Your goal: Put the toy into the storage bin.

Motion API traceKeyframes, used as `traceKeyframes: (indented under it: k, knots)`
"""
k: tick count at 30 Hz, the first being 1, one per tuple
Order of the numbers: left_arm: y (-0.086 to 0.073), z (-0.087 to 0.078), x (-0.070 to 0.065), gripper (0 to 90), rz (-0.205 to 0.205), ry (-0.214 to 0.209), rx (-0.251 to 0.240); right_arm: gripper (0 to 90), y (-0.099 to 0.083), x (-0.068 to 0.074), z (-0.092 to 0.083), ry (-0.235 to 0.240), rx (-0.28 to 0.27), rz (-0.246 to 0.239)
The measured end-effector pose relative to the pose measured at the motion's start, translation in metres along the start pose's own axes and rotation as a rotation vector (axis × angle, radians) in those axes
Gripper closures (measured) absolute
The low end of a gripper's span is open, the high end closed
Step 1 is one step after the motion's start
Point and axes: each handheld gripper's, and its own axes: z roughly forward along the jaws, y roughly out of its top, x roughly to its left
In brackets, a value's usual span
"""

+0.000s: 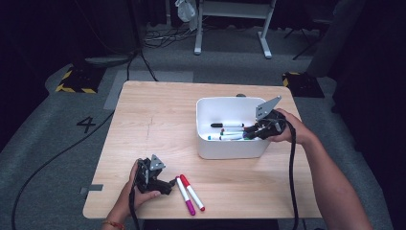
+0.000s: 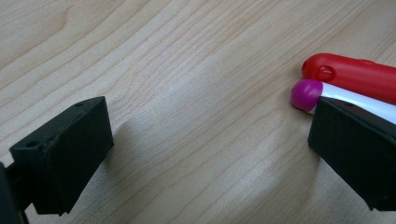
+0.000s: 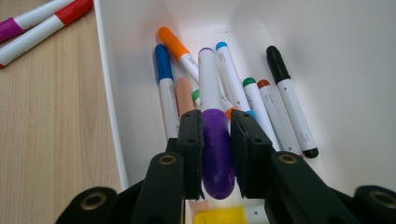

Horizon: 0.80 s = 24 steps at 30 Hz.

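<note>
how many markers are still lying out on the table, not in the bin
2. A red-capped marker and a magenta-capped marker lie side by side near the table's front edge, just right of the left tongs. No others show on the wood.

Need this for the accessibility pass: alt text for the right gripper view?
The right gripper, its black jaws shut on the cap of a purple marker, holds it inside a white bin above other loose markers. Two more markers lie on the wooden table outside.
</note>
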Motion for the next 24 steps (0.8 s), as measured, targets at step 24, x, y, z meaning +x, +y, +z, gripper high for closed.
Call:
traceKeyframes:
  k: [24]
  knots:
    - [0.0, 0.0, 0.0, 0.0, 0.0, 0.001, 0.0, 41.4, -0.011, 0.015, -0.037, -0.241, -0.195, 0.181]
